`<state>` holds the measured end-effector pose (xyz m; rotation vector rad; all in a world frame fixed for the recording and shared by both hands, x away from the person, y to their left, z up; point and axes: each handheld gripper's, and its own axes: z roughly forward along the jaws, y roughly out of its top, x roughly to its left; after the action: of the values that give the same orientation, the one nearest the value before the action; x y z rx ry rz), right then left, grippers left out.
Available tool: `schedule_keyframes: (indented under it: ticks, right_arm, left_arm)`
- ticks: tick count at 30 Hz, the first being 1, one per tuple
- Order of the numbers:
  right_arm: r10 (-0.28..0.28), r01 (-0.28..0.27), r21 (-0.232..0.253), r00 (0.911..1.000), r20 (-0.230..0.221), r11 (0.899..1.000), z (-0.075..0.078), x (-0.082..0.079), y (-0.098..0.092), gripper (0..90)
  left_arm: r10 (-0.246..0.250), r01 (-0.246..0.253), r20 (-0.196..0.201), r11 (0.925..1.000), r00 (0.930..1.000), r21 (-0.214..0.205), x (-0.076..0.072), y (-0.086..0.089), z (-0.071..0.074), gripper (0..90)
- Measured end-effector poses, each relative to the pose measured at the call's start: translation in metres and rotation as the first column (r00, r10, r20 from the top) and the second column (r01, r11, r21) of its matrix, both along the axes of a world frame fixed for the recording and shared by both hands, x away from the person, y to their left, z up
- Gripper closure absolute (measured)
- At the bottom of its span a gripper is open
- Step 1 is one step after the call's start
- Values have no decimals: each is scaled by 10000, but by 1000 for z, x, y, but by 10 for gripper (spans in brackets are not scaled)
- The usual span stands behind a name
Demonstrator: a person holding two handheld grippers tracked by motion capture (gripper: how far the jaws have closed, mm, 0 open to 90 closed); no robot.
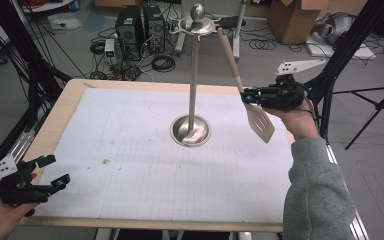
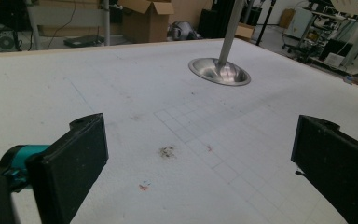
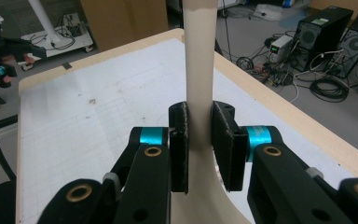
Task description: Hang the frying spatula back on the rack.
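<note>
Two black jaws of the left gripper (image 2: 200, 172) rise spread wide at the bottom of the left gripper view, with bare white gridded paper between them and a small dark smudge (image 2: 167, 151) on the paper just ahead. In the high view this gripper (image 1: 50, 175) sits at the near left corner of the surface (image 1: 75, 95), well apart from the metal stand (image 1: 193, 80), held in the person's left hand (image 1: 2, 217), its jaws apart and pinching nothing.

That stand has a round dished base (image 2: 220, 71) resting on the paper near the middle of the surface, a thin upright pole, and a small dish with a ball on top (image 1: 198, 20).

Right of the stand, the right gripper (image 1: 246, 96) is held above the surface in the person's right hand (image 1: 295, 120), grey sleeve (image 1: 320, 195) behind it. Its jaws are pressed onto the beige handle of a slotted spatula (image 1: 260, 121). In the right gripper view the two pads (image 3: 179, 140) clamp the handle (image 3: 200, 70) from both sides, just above where it widens toward the blade. The spatula hangs tilted: its slotted blade lies below the gripper, to the right of the stand's base and clear of the paper, while the handle slants up toward the stand's top dish, its end just beside the rim.
</note>
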<state>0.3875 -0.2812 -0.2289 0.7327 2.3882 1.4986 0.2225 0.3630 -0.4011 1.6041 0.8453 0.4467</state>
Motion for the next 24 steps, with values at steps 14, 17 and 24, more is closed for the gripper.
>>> schedule_keyframes:
  ticks: [14,17,24]
  right_arm:
    - [14,-14,-225,10000,-5,9997,-7,7,16,774]
    - [22,-23,-286,10000,-62,9996,-8,8,20,774]
    - [-60,61,-380,10000,8,9993,-11,12,27,774]
  left_arm:
    - [25,-25,13,10000,10000,-4,-1,1,0,41]
    - [30,-30,4,10000,10000,-7,-1,2,0,41]
    - [58,-58,-6,10000,10000,-37,-2,2,0,41]
